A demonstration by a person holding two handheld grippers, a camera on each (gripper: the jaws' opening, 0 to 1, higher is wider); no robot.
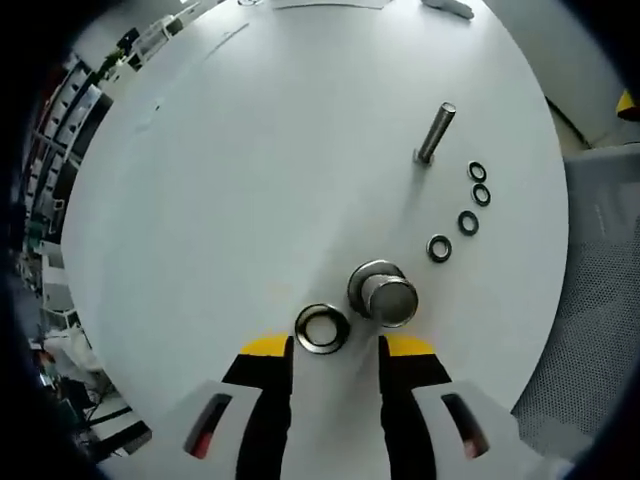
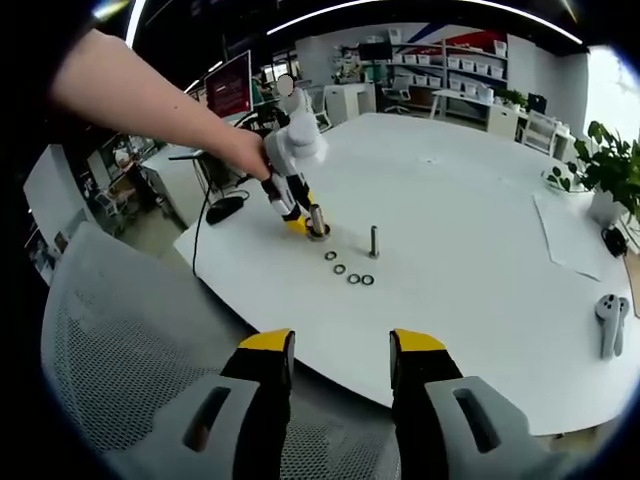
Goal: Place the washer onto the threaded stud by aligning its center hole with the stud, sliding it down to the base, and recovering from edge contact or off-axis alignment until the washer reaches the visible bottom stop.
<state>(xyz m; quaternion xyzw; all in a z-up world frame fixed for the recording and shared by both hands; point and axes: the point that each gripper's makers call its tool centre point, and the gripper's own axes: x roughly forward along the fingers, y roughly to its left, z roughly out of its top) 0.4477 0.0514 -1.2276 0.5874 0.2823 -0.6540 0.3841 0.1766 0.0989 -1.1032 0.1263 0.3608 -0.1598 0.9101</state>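
Note:
A large metal washer (image 1: 322, 328) lies flat on the white table (image 1: 250, 180), just ahead of my left gripper (image 1: 335, 350) and close to its left jaw. That gripper is open and holds nothing. Right beside the washer stands a thick threaded stud (image 1: 383, 293) on a round base. In the right gripper view, the left gripper (image 2: 293, 190) is held by a person's hand over the same stud (image 2: 317, 222). My right gripper (image 2: 342, 350) hangs open and empty over a mesh chair (image 2: 120, 340), well short of the table (image 2: 470, 290).
A slim upright bolt (image 1: 435, 132) (image 2: 374, 241) stands farther out, with several small black washers (image 1: 468, 222) (image 2: 349, 270) in a row beside it. A grey mesh chair (image 1: 600, 250) borders the table. A white controller (image 2: 608, 322), a sheet of paper (image 2: 570, 235) and a plant (image 2: 600, 170) sit at the right.

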